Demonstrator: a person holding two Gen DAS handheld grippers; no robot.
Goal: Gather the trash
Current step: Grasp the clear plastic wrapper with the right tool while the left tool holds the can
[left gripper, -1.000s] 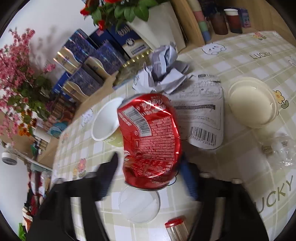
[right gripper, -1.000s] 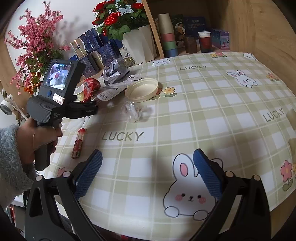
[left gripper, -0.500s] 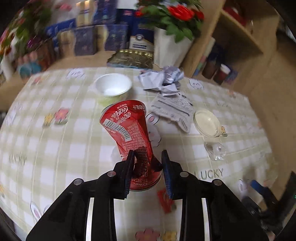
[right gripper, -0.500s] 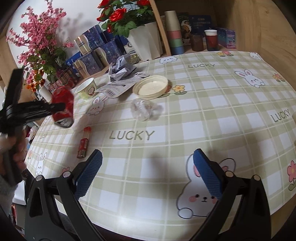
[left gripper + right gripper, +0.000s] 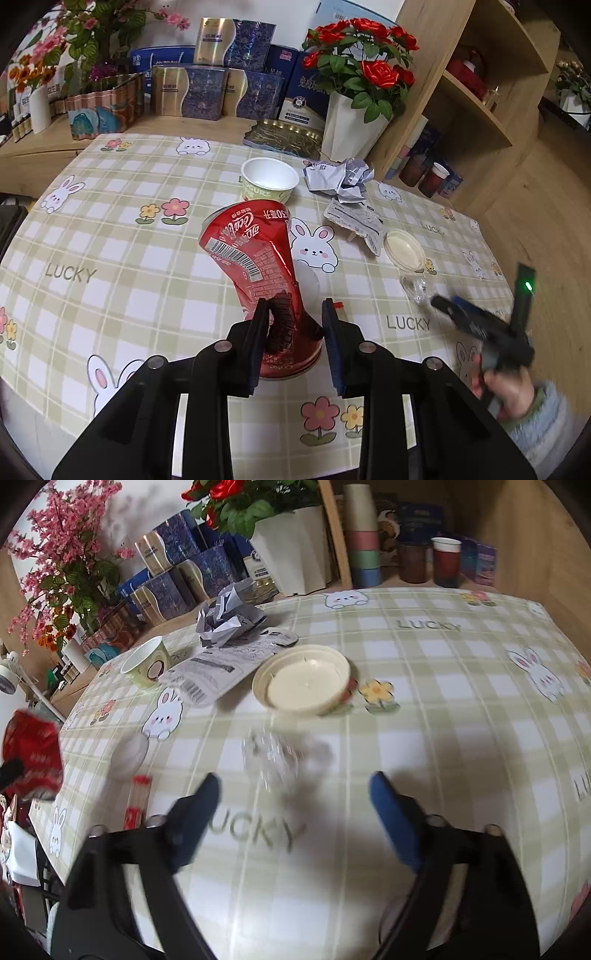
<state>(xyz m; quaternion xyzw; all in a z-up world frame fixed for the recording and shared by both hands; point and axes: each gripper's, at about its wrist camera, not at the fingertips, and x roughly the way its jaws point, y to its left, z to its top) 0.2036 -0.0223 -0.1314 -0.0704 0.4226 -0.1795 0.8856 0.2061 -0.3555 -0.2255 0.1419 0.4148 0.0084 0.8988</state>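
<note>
My left gripper (image 5: 295, 325) is shut on a crushed red cola can (image 5: 255, 251), held above the checked tablecloth (image 5: 110, 229); the right wrist view shows the can at its left edge (image 5: 33, 746). My right gripper (image 5: 293, 781) is blurred and its jaws are closing. A wad of clear plastic (image 5: 273, 753) lies just ahead of its fingertips, untouched. Further back lie a cream lid (image 5: 306, 681), a flat printed packet (image 5: 210, 672), crumpled paper (image 5: 225, 616) and a yogurt cup (image 5: 146, 664).
A white round lid (image 5: 129, 753) and a small red-capped tube (image 5: 136, 797) lie at the left. A white vase of roses (image 5: 351, 125), blue boxes (image 5: 207, 92) and shelf cups (image 5: 447, 561) stand behind the table. A person's hand (image 5: 506, 384) holds the right gripper.
The left gripper has closed on the can, lifted it off the table and rolled it upright. The right gripper has moved forward towards the clear plastic wad, and its jaws stand narrower.
</note>
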